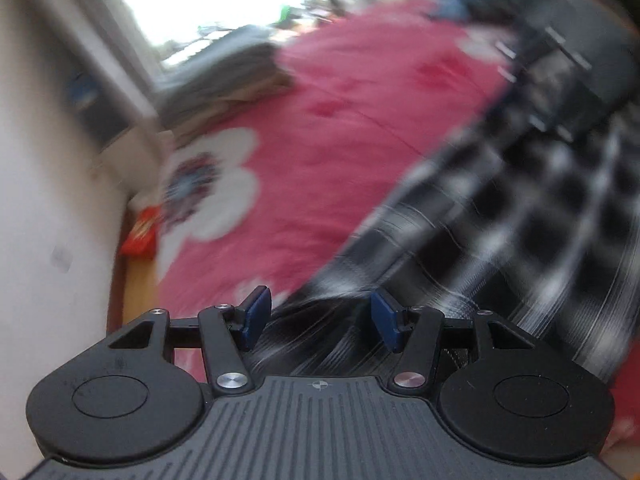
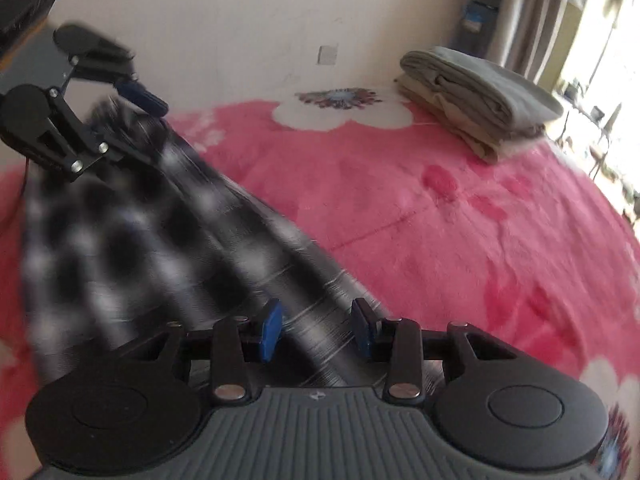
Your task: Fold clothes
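The left gripper (image 1: 318, 316) is pointed steeply down over a bed covered by a pink blanket (image 1: 340, 128). Its jaws are parted to a middling width, and the blue pads (image 1: 256, 316) press on nothing. A black-and-white checked shirt (image 1: 520, 216) is seen past the pads and beneath them, lying blurred across the blanket toward the right; whether cloth reaches between the pads cannot be told.

The right gripper (image 2: 316, 330) is likewise tilted down, its jaws narrower but apart. The shirt (image 2: 160, 232) is stretched as a long band from the gap between its pads (image 2: 270, 330) up to the left gripper (image 2: 120, 92), which is seen at upper left, turned sideways with one blue pad above the cloth. No pad of the right gripper is seen pressed on the fabric.

A folded grey-beige stack (image 2: 476, 96) is set on the blanket near the wall (image 2: 240, 20), well apart from the shirt. A white flower print (image 2: 340, 114) is shown on the blanket by the wall. No container is visible.
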`<state>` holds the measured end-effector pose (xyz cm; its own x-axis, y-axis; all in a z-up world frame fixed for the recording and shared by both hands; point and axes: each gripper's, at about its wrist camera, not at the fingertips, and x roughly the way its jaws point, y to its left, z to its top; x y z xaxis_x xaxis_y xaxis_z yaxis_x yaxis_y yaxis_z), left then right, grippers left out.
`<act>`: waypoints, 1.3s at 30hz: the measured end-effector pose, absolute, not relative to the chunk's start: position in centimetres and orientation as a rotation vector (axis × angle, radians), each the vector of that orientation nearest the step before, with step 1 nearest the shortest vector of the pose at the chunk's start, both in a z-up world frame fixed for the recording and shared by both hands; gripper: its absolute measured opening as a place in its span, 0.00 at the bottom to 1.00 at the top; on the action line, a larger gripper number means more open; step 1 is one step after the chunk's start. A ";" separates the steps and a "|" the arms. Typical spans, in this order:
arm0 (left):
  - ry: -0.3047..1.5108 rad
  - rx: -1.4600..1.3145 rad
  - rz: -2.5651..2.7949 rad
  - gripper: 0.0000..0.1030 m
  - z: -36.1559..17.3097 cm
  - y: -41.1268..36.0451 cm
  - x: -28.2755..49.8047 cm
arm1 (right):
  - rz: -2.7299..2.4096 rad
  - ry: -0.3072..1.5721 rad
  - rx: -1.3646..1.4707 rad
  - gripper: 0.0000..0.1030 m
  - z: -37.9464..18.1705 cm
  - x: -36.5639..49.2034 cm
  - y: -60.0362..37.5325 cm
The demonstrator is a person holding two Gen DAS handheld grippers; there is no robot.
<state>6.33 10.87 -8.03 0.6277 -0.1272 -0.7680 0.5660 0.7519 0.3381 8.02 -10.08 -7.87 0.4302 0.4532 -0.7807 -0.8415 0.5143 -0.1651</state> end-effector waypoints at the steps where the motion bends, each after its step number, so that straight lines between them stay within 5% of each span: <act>1: 0.808 0.644 -0.448 0.54 -8.9 10.3 6.8 | 0.880 0.746 -0.623 0.39 -8.6 8.5 -10.0; 5: 0.794 0.689 -0.509 0.50 -10.1 9.8 6.6 | 0.940 0.769 -0.633 0.25 -10.1 8.6 -9.8; 6: 0.790 0.686 -0.520 0.44 -10.0 9.7 6.4 | 0.950 0.752 -0.659 0.16 -9.9 7.8 -9.8; 10: 0.765 0.688 -0.543 0.31 -9.9 9.7 5.1 | 0.987 0.674 -0.779 0.06 -9.8 4.8 -9.8; 20: 0.682 0.681 -0.428 0.12 -8.0 10.0 5.1 | 0.787 0.526 -0.751 0.02 -8.3 5.0 -9.2; 29: 0.731 0.712 -0.353 0.17 -10.0 9.4 6.2 | 0.735 0.732 -0.470 0.05 -10.3 10.0 -10.4; 33: 0.720 0.676 -0.294 0.46 -8.8 9.9 6.2 | 0.646 0.753 -0.182 0.15 -5.7 11.0 -16.0; 39: 0.611 0.529 -0.203 0.52 -4.3 10.1 4.5 | 0.447 0.809 0.140 0.24 -0.3 5.6 -27.7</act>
<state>4.54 10.12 -4.35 0.8044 -0.0280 -0.5935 0.3331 0.8484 0.4114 5.62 -27.74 -0.25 0.6030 0.4370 -0.6674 -0.3318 0.8982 0.2883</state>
